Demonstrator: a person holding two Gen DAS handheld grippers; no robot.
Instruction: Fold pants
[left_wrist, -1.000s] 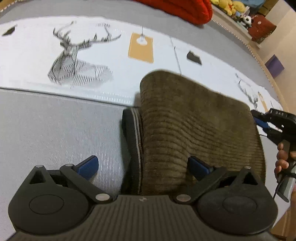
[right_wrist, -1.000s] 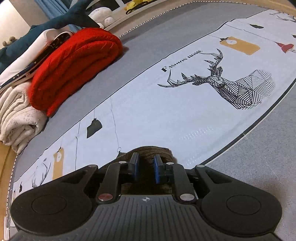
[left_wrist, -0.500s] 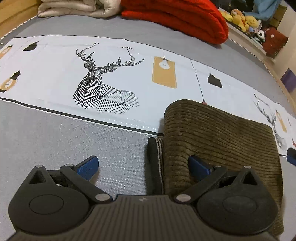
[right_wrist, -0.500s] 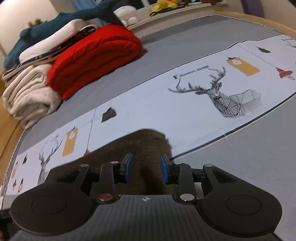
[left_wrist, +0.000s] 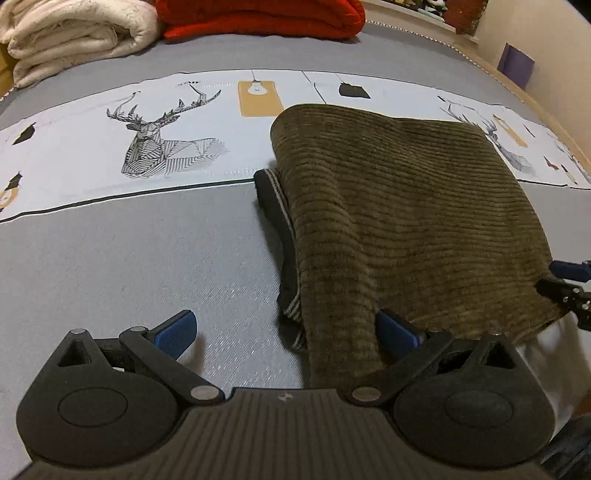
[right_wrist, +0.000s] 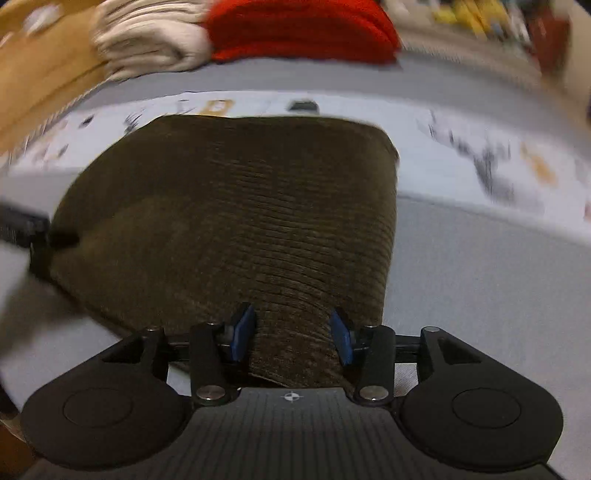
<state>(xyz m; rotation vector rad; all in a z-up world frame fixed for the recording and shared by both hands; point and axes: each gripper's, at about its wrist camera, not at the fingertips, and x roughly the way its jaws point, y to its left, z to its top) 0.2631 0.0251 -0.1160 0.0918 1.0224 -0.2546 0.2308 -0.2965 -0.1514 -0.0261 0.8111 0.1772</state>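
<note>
Looking from the left wrist, one pair of pants (left_wrist: 406, 206) lay folded across the bed's (left_wrist: 129, 266) printed strip; the left gripper (left_wrist: 284, 330), released, had slid aside. From the right wrist, the right gripper (right_wrist: 291, 334) was opening, fabric loose between — fold apparently set. Two blankets (right_wrist: 303, 29) lay stacked at the far edge.

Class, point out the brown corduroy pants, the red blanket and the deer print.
brown corduroy pants (left_wrist: 399, 206): left wrist view, top folded layer.
red blanket (left_wrist: 258, 18): left wrist view, front fold.
deer print (left_wrist: 155, 147): left wrist view, deer's neck.
</note>
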